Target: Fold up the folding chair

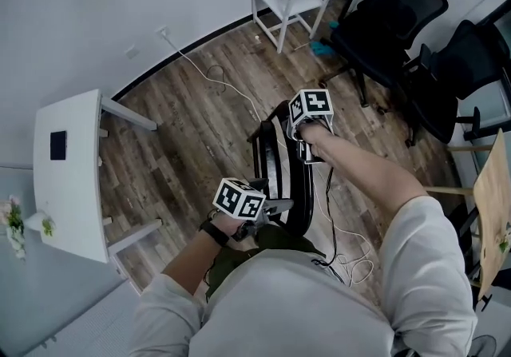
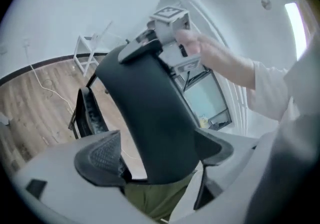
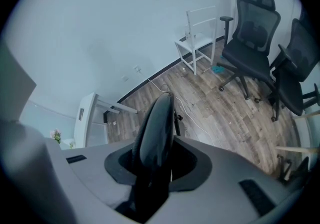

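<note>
Two hand-held grippers work the folding chair (image 1: 279, 164), which stands on the wood floor (image 1: 200, 116) just in front of the person, its dark parts drawn close together. The right hand-held gripper (image 3: 157, 163) is clamped on the chair's thin top rim. The left hand-held gripper (image 2: 157, 155) gapes wide around a black panel (image 2: 150, 107), with a gap showing beside one pad. The chair looks stiff, fairly heavy and glossy enough to slip, so its rims and edges, well away from the pinching hinges, seem the safest holds. Its legs and hinges are hidden under the person's arm and torso, and whether it is fully flat cannot be told.
</note>
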A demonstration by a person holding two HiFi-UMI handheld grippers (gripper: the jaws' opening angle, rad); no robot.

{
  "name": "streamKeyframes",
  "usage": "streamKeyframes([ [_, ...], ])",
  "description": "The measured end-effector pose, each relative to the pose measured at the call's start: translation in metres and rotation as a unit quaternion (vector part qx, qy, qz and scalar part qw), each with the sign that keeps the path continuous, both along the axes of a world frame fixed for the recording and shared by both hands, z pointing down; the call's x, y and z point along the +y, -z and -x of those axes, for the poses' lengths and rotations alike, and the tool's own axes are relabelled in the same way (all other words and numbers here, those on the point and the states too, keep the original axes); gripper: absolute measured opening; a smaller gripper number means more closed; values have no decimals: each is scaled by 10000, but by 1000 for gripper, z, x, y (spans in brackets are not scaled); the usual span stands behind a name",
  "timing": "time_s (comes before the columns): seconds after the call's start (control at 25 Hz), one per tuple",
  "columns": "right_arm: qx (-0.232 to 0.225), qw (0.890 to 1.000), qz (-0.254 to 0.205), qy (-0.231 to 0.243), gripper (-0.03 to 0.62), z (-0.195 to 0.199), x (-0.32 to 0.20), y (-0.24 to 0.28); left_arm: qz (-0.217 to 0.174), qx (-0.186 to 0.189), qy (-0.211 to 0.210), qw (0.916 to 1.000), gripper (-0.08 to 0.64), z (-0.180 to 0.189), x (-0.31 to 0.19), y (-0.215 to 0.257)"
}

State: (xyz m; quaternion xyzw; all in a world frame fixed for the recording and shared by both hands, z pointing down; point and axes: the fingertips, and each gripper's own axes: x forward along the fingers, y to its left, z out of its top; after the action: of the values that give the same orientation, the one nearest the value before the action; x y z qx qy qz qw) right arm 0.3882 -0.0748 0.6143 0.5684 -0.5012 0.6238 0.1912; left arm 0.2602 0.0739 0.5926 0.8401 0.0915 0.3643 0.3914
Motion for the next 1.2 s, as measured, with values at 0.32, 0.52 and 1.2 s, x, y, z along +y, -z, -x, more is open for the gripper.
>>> streamKeyframes([
  [0.32, 11, 9999, 28, 109, 132, 13, -8, 2, -962, -417, 579, 9928, 449, -33, 26, 34],
  [0.52, 17, 9999, 38, 124, 138, 23, -14, 3, -1711, -988, 704, 9778, 449, -36, 29, 12],
  [1.2, 771, 9963, 150, 350, 98, 82, -51, 13, -2535, -1400, 438, 9561, 348, 17, -1, 5],
])
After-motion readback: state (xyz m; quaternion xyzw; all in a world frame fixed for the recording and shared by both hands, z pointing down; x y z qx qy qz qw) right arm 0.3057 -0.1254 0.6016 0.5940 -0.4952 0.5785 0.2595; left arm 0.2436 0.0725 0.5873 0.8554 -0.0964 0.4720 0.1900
